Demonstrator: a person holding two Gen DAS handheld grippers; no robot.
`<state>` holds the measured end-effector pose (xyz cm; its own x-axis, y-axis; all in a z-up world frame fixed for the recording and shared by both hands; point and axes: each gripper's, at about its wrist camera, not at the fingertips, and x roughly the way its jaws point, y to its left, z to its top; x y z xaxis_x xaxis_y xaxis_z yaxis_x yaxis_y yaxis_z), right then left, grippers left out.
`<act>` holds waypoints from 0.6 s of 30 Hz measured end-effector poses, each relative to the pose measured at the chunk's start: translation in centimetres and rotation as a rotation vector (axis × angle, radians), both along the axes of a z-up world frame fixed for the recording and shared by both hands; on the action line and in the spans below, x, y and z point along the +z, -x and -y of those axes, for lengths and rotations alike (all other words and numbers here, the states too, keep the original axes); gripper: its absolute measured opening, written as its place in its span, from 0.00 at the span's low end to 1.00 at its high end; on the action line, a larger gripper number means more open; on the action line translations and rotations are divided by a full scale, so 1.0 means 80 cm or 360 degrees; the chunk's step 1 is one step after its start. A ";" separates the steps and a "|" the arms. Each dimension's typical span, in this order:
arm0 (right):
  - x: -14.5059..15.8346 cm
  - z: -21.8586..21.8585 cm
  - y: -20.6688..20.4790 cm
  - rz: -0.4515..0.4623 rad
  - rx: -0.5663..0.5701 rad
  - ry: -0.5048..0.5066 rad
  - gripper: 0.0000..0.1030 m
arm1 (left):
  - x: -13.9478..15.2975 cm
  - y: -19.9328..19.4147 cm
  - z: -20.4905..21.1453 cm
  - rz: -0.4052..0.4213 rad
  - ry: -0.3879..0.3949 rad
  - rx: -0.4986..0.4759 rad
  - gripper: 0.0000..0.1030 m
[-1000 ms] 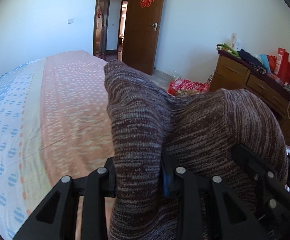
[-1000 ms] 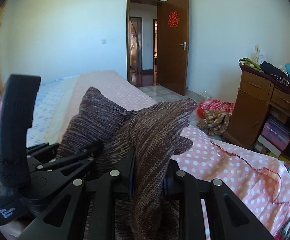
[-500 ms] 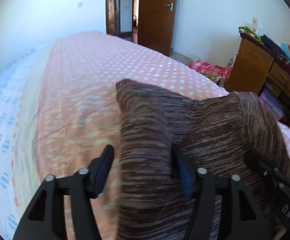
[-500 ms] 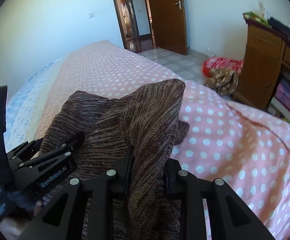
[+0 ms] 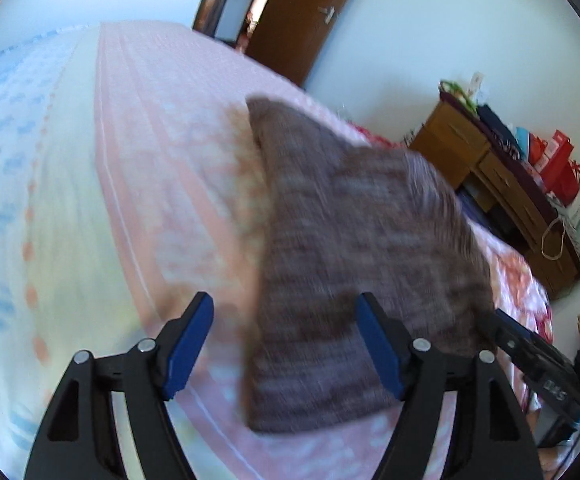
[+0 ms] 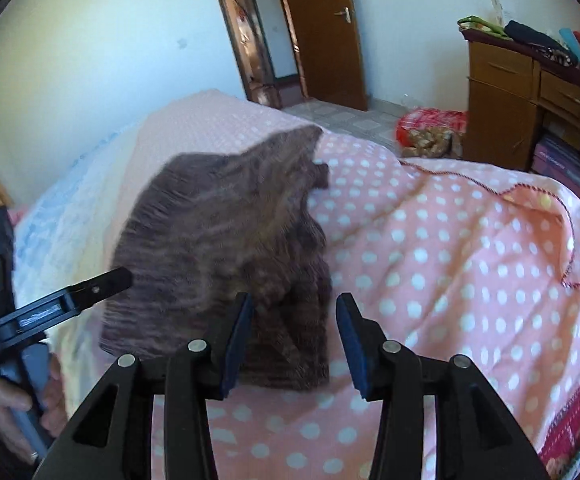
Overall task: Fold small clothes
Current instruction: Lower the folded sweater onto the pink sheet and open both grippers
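We see bright daylight throughout; the knitted garment (image 5: 353, 248) and the bed (image 5: 138, 184) smear with motion blur. Fisheye distortion bends the walls, and dark vignetting rims both views.

knit garment (image 5: 353, 264) motion-blurred, dresser (image 6: 529, 92) cut off
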<state>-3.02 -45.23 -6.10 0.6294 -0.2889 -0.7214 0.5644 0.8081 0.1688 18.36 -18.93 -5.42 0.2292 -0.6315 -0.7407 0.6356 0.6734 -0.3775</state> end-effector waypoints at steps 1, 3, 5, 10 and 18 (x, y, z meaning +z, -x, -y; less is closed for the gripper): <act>-0.005 -0.001 0.002 -0.0002 -0.0001 -0.0036 0.44 | 0.000 0.006 0.000 0.0026 -0.0008 0.0003 0.74; -0.015 0.001 0.002 0.0017 0.0034 -0.0151 0.42 | -0.001 0.009 0.008 0.0098 -0.0032 -0.0006 0.74; -0.016 -0.005 0.003 0.0007 0.0023 -0.0092 0.26 | -0.001 0.020 0.010 0.0133 -0.0070 -0.0015 0.71; -0.013 -0.005 0.009 0.0065 0.0014 -0.0240 0.12 | 0.006 0.018 0.022 0.0118 -0.0072 -0.0082 0.20; -0.005 -0.016 0.032 0.0151 0.0102 -0.0477 0.11 | 0.025 0.032 0.006 0.0180 -0.0117 -0.0101 0.17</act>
